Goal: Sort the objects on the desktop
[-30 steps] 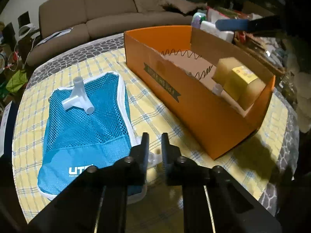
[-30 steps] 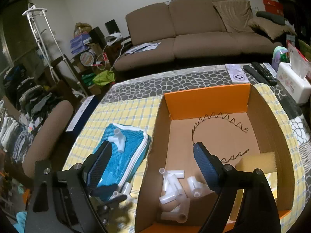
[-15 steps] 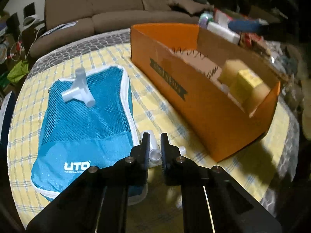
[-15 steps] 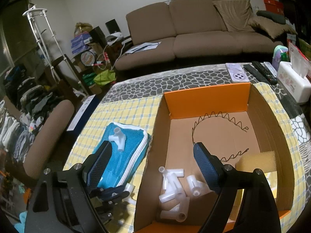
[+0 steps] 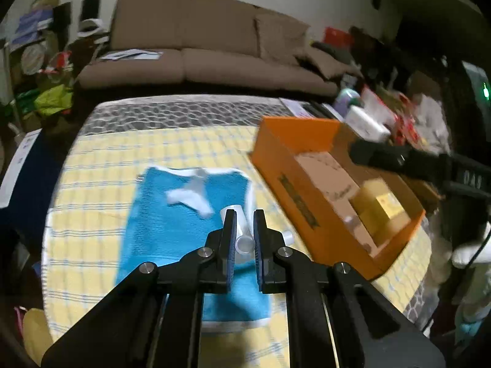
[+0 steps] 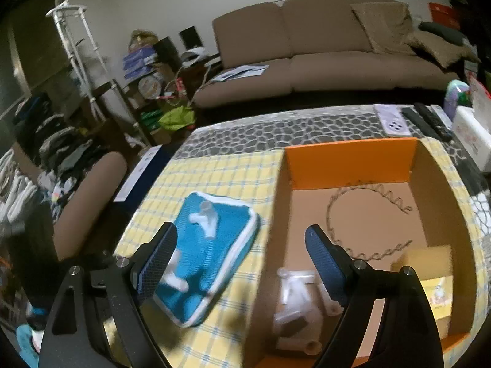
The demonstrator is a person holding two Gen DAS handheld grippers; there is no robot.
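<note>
Left hand-held gripper (image 5: 244,219) is clamped on a white pipe fitting (image 5: 242,239), held above the near end of the blue mesh pouch (image 5: 172,224). A second white fitting (image 5: 191,194) lies on the pouch's far half. Right hand-held gripper (image 6: 241,245) has its jaws spread wide with nothing between them, hanging over the orange cardboard box (image 6: 349,162) and its left wall. Inside the box: a pile of white fittings (image 6: 291,300) at the near end, a wire spring headband (image 6: 368,214) toward the far end, and a yellow block (image 6: 429,263) against the right wall. Pouch and box sit side by side on the yellow checked tabletop (image 6: 221,168), pouch to the left.
</note>
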